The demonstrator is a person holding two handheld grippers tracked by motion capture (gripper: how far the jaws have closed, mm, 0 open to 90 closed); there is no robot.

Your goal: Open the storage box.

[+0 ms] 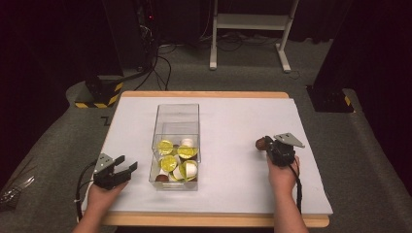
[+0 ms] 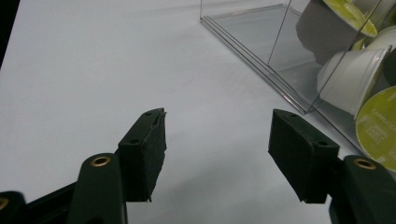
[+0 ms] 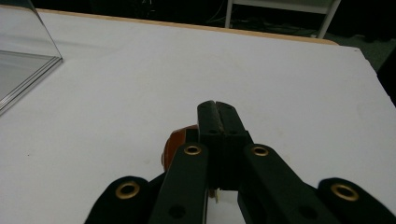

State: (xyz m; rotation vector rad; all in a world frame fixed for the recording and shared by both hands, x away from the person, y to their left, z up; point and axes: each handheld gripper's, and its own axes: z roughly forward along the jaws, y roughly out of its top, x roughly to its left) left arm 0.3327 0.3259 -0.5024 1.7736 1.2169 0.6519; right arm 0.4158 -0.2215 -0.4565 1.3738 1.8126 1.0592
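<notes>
Right gripper (image 3: 218, 109) clenched, jaws meeting, nothing between; brown pod (image 1: 261, 143) just left of jaws, touching. Left gripper (image 2: 217, 140) released, box (image 1: 177, 112) to its right. Advice: open right, straddle pod squarely before closing.

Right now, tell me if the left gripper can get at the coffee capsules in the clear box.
Probably yes: the left gripper is open beside the clear box, whose top looks open, so the coffee capsules seem reachable from above, not through the wall.
</notes>
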